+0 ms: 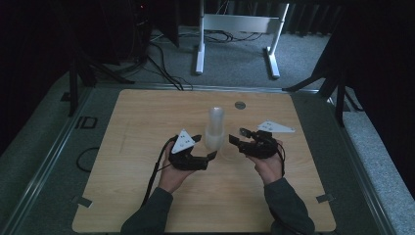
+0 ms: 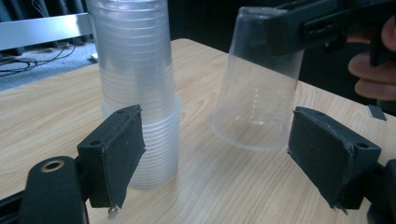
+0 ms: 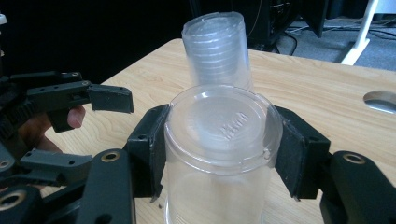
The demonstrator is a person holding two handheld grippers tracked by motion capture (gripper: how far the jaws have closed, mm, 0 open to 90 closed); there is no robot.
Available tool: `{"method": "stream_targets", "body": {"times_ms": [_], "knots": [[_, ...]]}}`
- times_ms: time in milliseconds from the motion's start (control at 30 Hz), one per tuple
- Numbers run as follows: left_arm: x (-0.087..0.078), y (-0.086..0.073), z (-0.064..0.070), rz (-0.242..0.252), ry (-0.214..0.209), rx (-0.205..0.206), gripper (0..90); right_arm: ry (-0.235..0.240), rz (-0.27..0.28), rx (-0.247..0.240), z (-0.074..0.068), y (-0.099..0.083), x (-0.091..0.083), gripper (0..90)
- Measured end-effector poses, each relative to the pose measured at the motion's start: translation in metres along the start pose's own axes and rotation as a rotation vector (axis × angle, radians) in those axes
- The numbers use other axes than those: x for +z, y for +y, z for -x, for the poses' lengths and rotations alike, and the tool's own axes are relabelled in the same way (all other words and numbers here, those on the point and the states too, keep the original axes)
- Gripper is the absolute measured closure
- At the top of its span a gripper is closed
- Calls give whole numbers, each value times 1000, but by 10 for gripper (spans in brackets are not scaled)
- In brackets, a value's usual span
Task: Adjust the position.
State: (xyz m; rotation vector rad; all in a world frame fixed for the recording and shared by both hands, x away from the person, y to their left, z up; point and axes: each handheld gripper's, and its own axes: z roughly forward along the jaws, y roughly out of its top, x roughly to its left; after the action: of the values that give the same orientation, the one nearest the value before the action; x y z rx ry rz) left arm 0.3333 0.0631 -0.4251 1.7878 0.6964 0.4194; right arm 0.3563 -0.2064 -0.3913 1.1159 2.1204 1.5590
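A tall stack of clear plastic cups (image 1: 215, 128) (image 2: 140, 88) (image 3: 215, 46) stands upside down at the middle of the wooden table (image 1: 147, 112). Just to its right is a single clear cup (image 2: 256, 98) (image 3: 218, 140), also upside down and slightly tilted, with its rim at the tabletop. My right gripper (image 1: 236, 136) (image 3: 219, 154) is shut on this cup near its base, one pad on each side. My left gripper (image 1: 205, 147) (image 2: 224, 156) is open, low over the table, facing the stack and the single cup. Nothing lies between its pads (image 2: 116, 149).
A round metal grommet (image 1: 240, 105) (image 3: 380, 100) sits in the tabletop behind the cups. Beyond the far edge stand a white desk frame (image 1: 235, 24) and floor cables (image 1: 161, 58). Bare wood surrounds the cups on both sides.
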Motion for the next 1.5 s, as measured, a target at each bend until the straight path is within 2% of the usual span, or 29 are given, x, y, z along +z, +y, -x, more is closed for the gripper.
{"method": "stream_targets", "body": {"times_ms": [333, 400, 500, 600, 933, 1067, 1333, 1500], "knots": [[3, 0, 9, 6, -13, 20, 176, 36, 14, 44, -2, -12, 7, 415], [5, 0, 9, 1, -15, 24, 174, 61, 20, 72, -2, -16, 9, 415], [5, -1, 10, 2, -16, 26, 174, 62, 20, 78, -2, -17, 10, 415], [8, -1, 11, 3, -15, 23, 174, 85, 23, 111, -1, -22, 12, 416], [16, -3, 14, 6, -20, 23, 175, 122, 38, 162, -2, -24, 15, 417], [22, -6, 15, -2, -25, 28, 175, 160, 50, 213, 0, -25, 16, 417], [27, -10, 16, 1, -27, 26, 168, 187, 63, 259, 3, -26, 17, 417], [35, -13, 20, 2, -39, 43, 156, 213, 69, 290, 4, -26, 17, 418]]}}
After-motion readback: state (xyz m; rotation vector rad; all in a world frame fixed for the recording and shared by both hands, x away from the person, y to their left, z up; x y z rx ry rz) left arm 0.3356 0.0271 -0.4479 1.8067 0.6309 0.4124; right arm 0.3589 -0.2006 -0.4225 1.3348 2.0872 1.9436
